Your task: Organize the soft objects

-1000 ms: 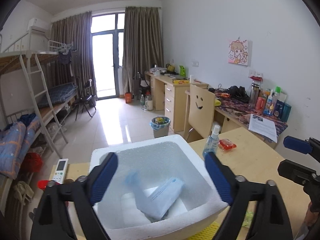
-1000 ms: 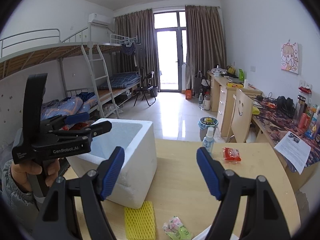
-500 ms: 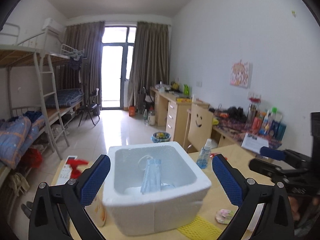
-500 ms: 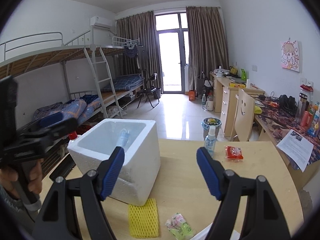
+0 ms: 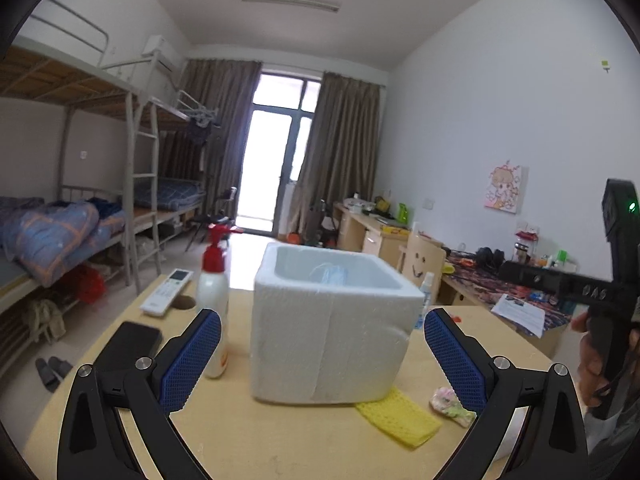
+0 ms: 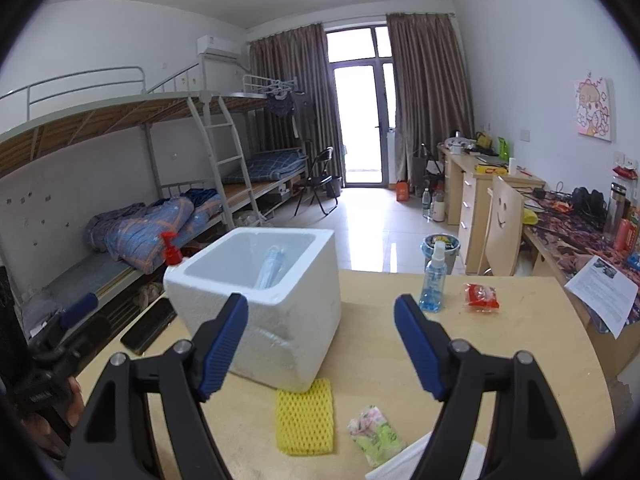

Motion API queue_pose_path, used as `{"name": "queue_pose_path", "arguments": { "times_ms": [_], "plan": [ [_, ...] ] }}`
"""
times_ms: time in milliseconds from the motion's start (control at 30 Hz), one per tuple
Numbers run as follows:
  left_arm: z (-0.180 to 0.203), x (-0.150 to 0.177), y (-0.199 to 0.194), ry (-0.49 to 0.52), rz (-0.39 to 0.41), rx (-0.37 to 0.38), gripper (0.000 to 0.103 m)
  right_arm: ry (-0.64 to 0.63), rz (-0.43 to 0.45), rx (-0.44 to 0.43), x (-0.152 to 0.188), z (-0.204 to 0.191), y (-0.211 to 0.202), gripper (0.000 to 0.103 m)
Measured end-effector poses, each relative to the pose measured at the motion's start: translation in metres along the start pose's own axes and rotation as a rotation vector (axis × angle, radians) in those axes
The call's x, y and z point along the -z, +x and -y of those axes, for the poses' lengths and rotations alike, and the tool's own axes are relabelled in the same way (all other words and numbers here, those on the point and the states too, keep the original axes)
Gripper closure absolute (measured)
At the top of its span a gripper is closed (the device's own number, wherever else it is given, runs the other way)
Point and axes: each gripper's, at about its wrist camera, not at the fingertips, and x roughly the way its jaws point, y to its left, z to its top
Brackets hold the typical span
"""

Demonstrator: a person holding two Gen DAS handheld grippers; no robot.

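A white foam box [image 5: 332,320] [image 6: 260,300] stands mid-table with a blue face mask [image 5: 330,274] [image 6: 272,264] leaning inside it. A yellow foam net [image 5: 398,420] [image 6: 305,416] lies flat at the box's near corner, and a floral tissue packet [image 5: 450,400] [image 6: 374,434] lies beside it. My left gripper [image 5: 322,320] is open and empty, level with the box's near wall and short of it. My right gripper [image 6: 320,304] hovers over the table right of the box. Its jaws are opening with nothing between them.
Left of the box stand a white bottle with a red pump [image 5: 214,300], a black phone [image 5: 128,348] and a remote [image 5: 166,292]. A blue spray bottle [image 6: 434,280] and a red packet [image 6: 482,298] sit further back. White cloth or paper [image 6: 420,456] shows at the near edge.
My left gripper has pulled back from over the box and sunk to its side, jaws a little wider. The mask, loose in the box before, now leans inside. The right gripper drifted slightly.
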Motion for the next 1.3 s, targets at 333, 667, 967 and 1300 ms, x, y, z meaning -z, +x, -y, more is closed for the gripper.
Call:
{"name": "queue_pose_path", "arguments": {
  "times_ms": [333, 667, 967, 1300],
  "plan": [
    [0.005, 0.039, -0.018, 0.019, -0.047, 0.043, 0.001, -0.042, 0.015, -0.013, 0.023, -0.017, -0.02, 0.019],
    [0.001, 0.054, -0.05, 0.025, -0.05, 0.025, 0.001, -0.008, 0.004, -0.014, 0.048, -0.02, -0.042, 0.019],
    [0.006, 0.072, -0.049, 0.04, -0.09, 0.033, 0.001, 0.018, 0.021, 0.047, 0.08, -0.013, -0.064, 0.019],
    [0.031, 0.079, -0.032, 0.053, -0.117, 0.112, 0.001, 0.053, 0.027, 0.109, 0.099, 0.007, -0.077, 0.015]
  ]
}}
